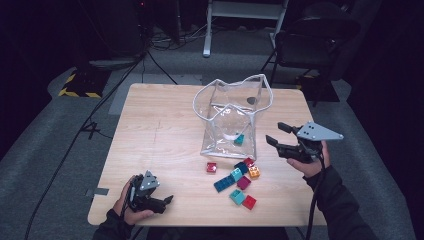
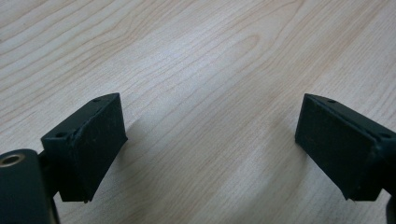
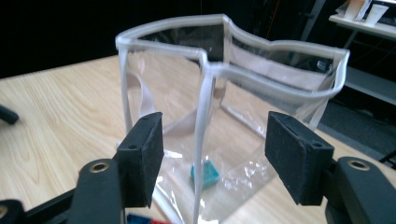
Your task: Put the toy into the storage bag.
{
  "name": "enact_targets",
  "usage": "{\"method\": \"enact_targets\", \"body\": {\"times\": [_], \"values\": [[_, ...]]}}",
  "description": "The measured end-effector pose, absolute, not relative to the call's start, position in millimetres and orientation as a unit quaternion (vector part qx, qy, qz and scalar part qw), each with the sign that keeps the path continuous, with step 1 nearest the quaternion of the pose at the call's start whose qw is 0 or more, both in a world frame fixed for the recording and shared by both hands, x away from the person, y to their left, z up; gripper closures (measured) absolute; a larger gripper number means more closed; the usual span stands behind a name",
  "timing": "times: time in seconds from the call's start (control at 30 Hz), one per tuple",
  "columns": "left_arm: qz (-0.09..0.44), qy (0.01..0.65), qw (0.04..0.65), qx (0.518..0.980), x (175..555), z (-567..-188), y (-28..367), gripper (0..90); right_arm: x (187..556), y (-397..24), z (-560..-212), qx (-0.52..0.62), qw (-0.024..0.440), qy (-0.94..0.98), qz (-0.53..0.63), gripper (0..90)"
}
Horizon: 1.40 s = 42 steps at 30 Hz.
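A clear plastic bag (image 1: pixel 232 117) stands upright and wide-mouthed on the wooden table (image 1: pixel 160 125), with one teal brick (image 1: pixel 239 139) lying inside it. Several loose bricks (image 1: pixel 237 177) in red, teal, blue, orange and magenta lie just in front of the bag. My right gripper (image 1: pixel 274 132) hovers to the right of the bag, open and empty. In the right gripper view its jaws (image 3: pixel 215 149) frame the bag (image 3: pixel 168 30) and the teal brick (image 3: pixel 204 173) without touching them. My left gripper (image 1: pixel 167 200) rests near the table's front left, open over bare wood (image 2: pixel 210 135).
A dark chair (image 1: pixel 315 40) and a white stand (image 1: pixel 245 15) are beyond the table's far edge. Cables and a yellow-black striped base (image 1: pixel 80 85) lie on the floor at the left. Bare wood spans the table's left half.
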<state>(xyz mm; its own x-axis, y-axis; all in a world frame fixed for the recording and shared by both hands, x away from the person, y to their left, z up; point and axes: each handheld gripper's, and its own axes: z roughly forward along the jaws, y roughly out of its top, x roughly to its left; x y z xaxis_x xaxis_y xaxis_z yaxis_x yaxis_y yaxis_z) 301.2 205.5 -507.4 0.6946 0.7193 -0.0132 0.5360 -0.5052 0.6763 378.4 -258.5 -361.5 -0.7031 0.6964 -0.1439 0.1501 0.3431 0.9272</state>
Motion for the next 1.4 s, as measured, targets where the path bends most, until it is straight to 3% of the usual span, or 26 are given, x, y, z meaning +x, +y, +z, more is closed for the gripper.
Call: {"method": "enact_targets", "body": {"times": [0.4,0.83,1.4], "values": [[0.136,0.366,0.336,0.857,301.3,-507.4,205.4,8.9,371.1,-263.3,-414.4,0.29,0.25,0.794,0.472,32.4],[0.137,0.366,0.337,0.857,301.0,-507.4,205.3,8.9,362.5,-257.3,-459.0,0.283,0.231,0.819,0.442,33.8],[0.137,0.368,0.337,0.856,300.9,-507.5,205.3,8.9,368.4,-245.3,-495.7,0.293,0.187,0.84,0.417,33.9]]}}
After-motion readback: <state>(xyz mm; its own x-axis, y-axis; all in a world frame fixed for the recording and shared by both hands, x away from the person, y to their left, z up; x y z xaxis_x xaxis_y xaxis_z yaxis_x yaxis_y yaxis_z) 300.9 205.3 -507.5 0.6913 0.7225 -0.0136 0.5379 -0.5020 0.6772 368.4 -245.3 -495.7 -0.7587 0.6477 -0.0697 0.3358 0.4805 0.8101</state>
